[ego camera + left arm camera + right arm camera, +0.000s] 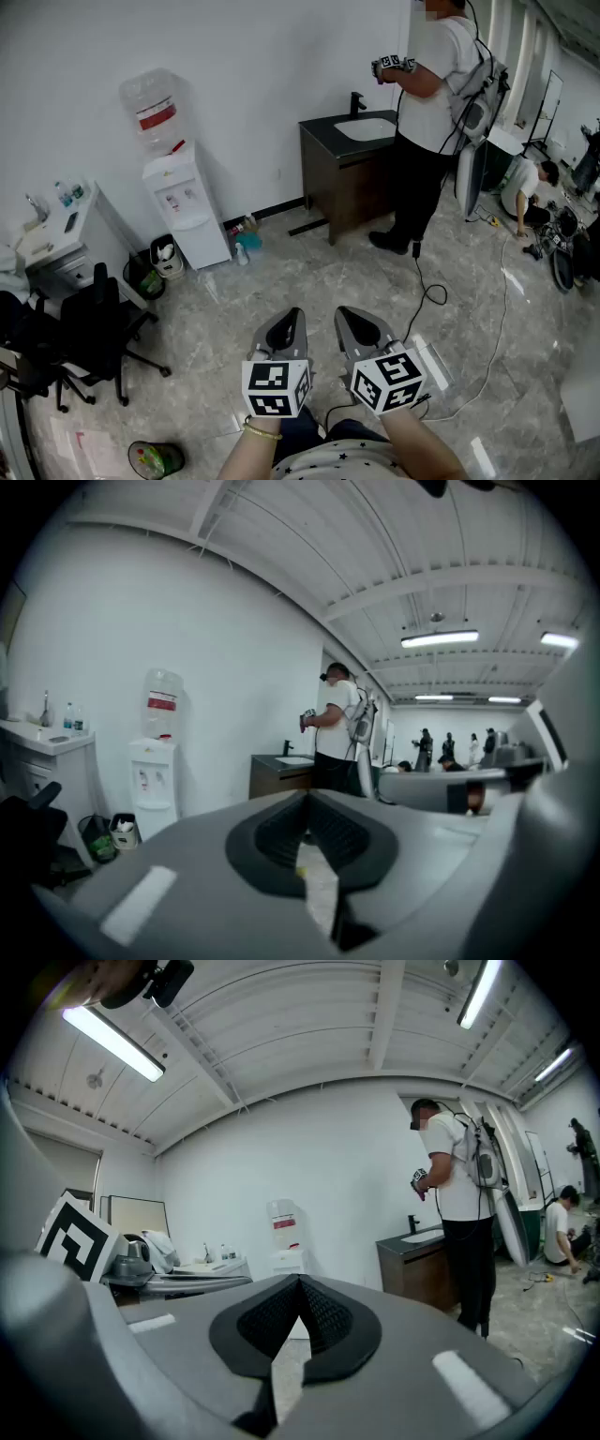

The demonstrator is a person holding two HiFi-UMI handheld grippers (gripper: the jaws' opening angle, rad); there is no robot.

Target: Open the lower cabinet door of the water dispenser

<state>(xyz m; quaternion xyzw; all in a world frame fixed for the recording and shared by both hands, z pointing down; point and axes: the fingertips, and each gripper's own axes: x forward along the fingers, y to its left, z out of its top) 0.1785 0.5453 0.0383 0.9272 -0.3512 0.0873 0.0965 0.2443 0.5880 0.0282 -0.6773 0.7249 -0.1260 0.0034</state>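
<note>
The white water dispenser (185, 208) stands against the far wall with an upturned bottle (153, 105) on top; its lower cabinet door (204, 246) looks closed. It also shows in the left gripper view as the dispenser (153, 782) at the left, and the dispenser (286, 1258) sits just above the jaw tips in the right gripper view. Both grippers are held low near my body, a few steps from it. My left gripper (286, 330) (307, 799) is shut with nothing in it. My right gripper (362, 328) (300, 1283) is likewise shut and holds nothing.
A person (427, 122) stands at a dark sink cabinet (347, 178) to the dispenser's right, with a cable (433, 292) trailing on the floor. A black office chair (89, 333) and a desk (56, 239) are left. Small bins (155, 267) flank the dispenser.
</note>
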